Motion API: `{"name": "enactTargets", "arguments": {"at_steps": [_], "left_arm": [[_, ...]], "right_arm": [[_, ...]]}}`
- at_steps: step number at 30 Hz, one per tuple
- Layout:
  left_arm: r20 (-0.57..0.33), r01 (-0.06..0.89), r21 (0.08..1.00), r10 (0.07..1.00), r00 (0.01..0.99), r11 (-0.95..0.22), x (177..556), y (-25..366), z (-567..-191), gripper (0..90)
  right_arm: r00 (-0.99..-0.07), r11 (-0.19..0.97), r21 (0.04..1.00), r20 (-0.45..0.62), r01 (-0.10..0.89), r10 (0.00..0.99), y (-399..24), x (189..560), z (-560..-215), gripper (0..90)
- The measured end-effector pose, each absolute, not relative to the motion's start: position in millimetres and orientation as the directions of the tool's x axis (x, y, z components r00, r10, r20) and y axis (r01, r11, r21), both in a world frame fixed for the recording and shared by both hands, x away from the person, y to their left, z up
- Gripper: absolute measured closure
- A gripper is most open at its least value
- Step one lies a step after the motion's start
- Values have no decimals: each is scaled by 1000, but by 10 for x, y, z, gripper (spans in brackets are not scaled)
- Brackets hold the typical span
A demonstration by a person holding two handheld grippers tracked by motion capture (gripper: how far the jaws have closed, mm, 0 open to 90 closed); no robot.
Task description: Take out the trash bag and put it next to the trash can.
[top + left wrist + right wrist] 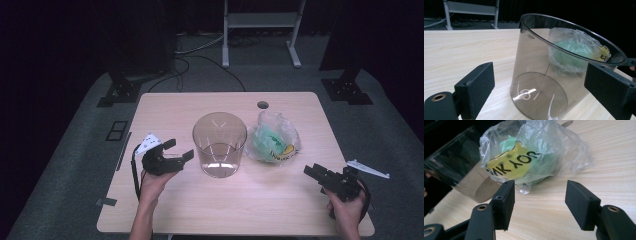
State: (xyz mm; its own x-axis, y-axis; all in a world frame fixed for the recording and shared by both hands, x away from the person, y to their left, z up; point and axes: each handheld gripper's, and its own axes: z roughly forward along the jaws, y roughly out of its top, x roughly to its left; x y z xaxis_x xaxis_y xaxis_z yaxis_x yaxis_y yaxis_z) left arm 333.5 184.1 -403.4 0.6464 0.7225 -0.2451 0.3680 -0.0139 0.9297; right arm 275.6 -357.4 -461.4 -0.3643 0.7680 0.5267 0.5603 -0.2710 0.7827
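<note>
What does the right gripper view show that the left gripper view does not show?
The right gripper view alone shows the black lettering on the yellow part inside the plastic bag, and the right gripper, jaws open, short of the bag. The left gripper view alone shows the whole clear container, rim to base, between the open jaws of the left gripper, and a white frame beyond the table. Both show bag, container and table.

Worktop lit from overhead, surroundings nearly black

From my high feed the worktop [280, 210] sits in a soft pool of light — the room beyond falls dark. Shadows are faint. I see white glare on the clear tub's [541, 82] base and the plastic bag [534, 152]; both close feeds are sharp, slightly soft at near edges.
</note>
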Motion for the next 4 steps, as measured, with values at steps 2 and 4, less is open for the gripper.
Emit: {"name": "enactTargets", "arguments": {"at_steps": [2, 4], "left_arm": [[-243, 368, 930, 721, 649, -18, 3338, 1838, -4034, 82], [-241, 364, 931, 723, 647, -16, 3337, 1841, -4026, 82]], "right_arm": [[-357, -319, 775, 559, 545, 748, -3583, 2697, -4645, 395], [-357, -319, 780, 554, 539, 752, -3585, 2683, -4655, 394]]}}
